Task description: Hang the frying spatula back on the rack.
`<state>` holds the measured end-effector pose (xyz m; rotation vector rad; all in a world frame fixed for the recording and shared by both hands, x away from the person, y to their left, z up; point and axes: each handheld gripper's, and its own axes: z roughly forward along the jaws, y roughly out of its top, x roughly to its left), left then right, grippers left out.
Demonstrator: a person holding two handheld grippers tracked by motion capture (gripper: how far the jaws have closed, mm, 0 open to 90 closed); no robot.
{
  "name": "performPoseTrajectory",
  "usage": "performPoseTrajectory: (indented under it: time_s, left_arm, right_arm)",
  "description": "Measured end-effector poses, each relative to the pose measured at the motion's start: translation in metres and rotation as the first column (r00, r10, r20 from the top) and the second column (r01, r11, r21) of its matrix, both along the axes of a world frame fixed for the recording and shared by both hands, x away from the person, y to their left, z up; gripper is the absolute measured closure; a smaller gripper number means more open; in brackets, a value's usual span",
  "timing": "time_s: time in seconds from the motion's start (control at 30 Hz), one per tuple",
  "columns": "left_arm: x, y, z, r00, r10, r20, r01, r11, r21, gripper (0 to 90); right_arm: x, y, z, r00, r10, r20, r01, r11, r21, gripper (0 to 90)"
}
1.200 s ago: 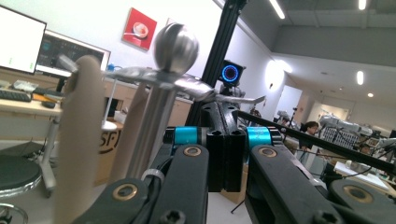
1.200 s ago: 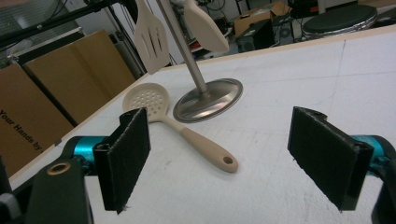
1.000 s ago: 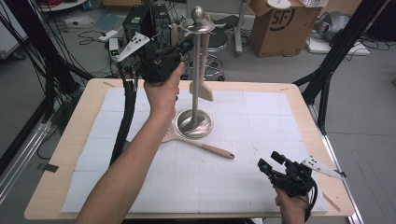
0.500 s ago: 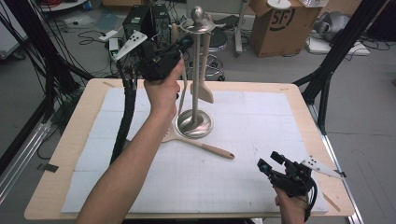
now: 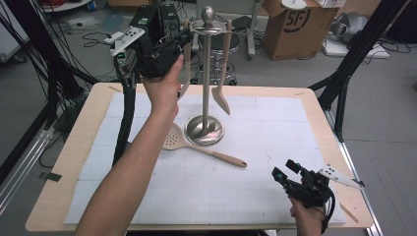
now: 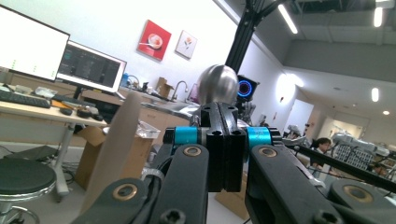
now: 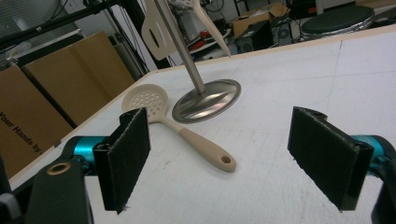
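High view: I hold my left gripper (image 5: 183, 40), jaws closed, at the beige hanging utensil (image 5: 186, 73) beside the steel rack (image 5: 206, 73) (hook height); right gripper (image 5: 290, 172) idles wide.

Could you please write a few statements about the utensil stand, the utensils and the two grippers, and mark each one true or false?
1. The left gripper is up at the top of the utensil stand. True.
2. The right gripper is shut on the slotted spoon. False: its jaws stand open and empty.
3. The slotted spoon lies flat on the table. True.
4. The stand's hooks are all bare. False: a spatula hangs there.
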<state>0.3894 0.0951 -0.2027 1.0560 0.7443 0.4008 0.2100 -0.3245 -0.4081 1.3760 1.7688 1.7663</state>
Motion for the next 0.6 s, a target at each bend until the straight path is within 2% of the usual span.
performPoseTrajectory:
  time_s: [0.4,0.6]
  left_arm:
    - [0.002,0.004,0.0,1.0,-0.005,-0.004,0.005,1.0,0.006,90.0]
    - [0.011,0.003,0.0,0.9993,-0.021,-0.03,0.022,0.9997,0.011,90.0]
  right_arm:
    - [0.0,0.0,0.0,1.0,-0.003,0.002,0.003,1.0,-0.002,19.9]
    - [-0.001,0.0,0.0,1.0,0.001,0.003,-0.001,1.0,-0.002,19.9]
